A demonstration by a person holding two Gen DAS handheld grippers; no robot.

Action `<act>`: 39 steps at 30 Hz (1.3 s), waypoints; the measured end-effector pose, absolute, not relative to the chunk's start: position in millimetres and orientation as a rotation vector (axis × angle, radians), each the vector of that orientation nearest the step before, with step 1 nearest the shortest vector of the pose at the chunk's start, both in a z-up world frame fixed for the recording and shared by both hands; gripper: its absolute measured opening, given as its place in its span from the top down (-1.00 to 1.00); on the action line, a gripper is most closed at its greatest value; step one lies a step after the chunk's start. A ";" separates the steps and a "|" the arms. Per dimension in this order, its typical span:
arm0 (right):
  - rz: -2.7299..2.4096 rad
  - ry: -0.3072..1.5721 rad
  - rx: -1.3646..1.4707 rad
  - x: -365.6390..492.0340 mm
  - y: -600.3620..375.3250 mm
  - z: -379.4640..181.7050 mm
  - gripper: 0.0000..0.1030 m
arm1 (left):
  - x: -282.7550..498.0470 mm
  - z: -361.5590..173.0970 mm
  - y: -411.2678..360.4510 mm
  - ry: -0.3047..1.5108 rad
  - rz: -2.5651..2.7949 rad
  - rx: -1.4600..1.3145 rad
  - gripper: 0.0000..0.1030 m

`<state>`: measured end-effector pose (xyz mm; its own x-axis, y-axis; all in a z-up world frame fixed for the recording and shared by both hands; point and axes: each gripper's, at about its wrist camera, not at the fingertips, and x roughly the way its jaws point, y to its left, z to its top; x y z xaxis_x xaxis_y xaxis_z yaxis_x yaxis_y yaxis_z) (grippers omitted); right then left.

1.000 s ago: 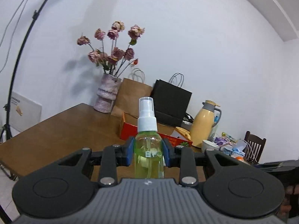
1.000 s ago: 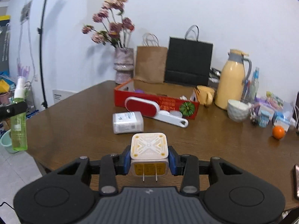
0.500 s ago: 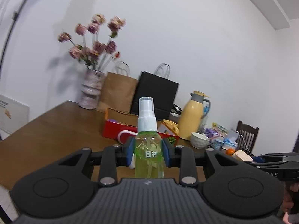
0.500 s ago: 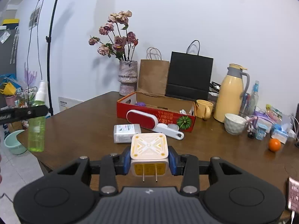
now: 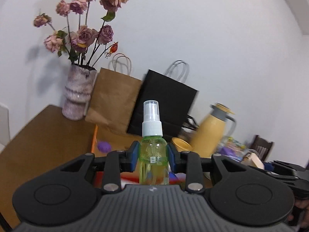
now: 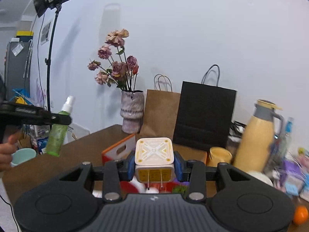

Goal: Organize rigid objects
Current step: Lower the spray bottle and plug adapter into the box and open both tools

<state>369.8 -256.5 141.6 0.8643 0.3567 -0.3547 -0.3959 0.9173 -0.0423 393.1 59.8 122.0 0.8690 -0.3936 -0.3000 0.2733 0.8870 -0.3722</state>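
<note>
Vase (image 5: 79, 94), paper bags (image 5: 115, 98), thermos (image 6: 255, 135)

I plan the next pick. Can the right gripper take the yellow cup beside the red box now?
Probably not: the right gripper is shut on a white plug adapter, so no fingers are free for the yellow cup.

Black left gripper (image 5: 153, 159), blue pads (image 5: 134, 155), silver screws, ribbed grey body. Right gripper (image 6: 154, 166) matches. Bare-skinned hand (image 6: 5, 154) behind.

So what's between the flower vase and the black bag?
A brown paper bag stands between the vase and the black bag, leaning at the wall. The right wrist view shows it best; the left shows it too.
</note>
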 end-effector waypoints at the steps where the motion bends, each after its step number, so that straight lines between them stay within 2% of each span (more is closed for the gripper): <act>1: 0.410 0.367 -0.097 395.1 -259.0 143.4 0.26 | 418.6 124.9 55.8 0.397 -0.346 -0.324 0.39; 5: 0.465 0.459 -0.005 488.2 -259.9 135.0 0.26 | 518.4 117.4 34.2 0.484 -0.248 -0.289 0.39; 9: 0.447 0.545 0.020 565.1 -252.4 101.7 0.26 | 602.4 74.8 18.7 0.651 -0.182 -0.218 0.38; 14: 0.357 0.698 0.001 652.7 -235.4 33.7 0.26 | 661.9 15.5 4.6 0.775 -0.060 0.018 0.38; 18: 0.316 0.818 0.000 699.7 -226.1 -16.0 0.26 | 680.7 -6.0 6.0 0.785 -0.048 0.070 0.37; 20: 0.321 0.871 -0.017 710.5 -221.7 -22.2 0.25 | 685.6 -7.4 3.1 0.784 -0.044 0.093 0.23; 21: 0.344 0.863 -0.037 710.0 -218.4 -21.1 0.26 | 688.3 -7.9 2.6 0.786 -0.032 0.098 -0.11; 22: 0.340 0.856 -0.060 711.0 -215.9 -20.7 0.18 | 688.5 -7.6 2.0 0.783 -0.041 0.100 -0.26; 24: 0.315 0.848 -0.086 714.3 -212.6 -19.5 -0.04 | 687.1 -5.7 1.7 0.763 -0.060 0.097 -0.26; 26: 0.307 0.815 -0.107 708.9 -211.9 -15.5 -0.06 | 683.1 -1.3 4.9 0.752 -0.064 0.071 -0.27; 28: 0.300 0.784 -0.104 701.9 -217.5 -7.5 -0.12 | 673.9 6.4 8.7 0.747 -0.062 0.050 -0.40; 32: 0.287 0.743 -0.049 674.5 -236.8 23.8 -0.12 | 641.7 30.5 16.1 0.724 -0.055 0.055 -0.47; 34: 0.285 0.715 -0.031 651.9 -246.6 41.8 -0.24 | 620.4 43.7 20.4 0.700 -0.064 0.040 -0.57; 37: 0.287 0.675 -0.023 606.3 -259.5 64.1 -0.40 | 580.1 61.0 21.6 0.662 -0.082 0.040 -0.61; 39: 0.303 0.642 -0.026 571.3 -264.8 74.1 -0.41 | 548.0 69.1 21.0 0.612 -0.081 0.025 -0.63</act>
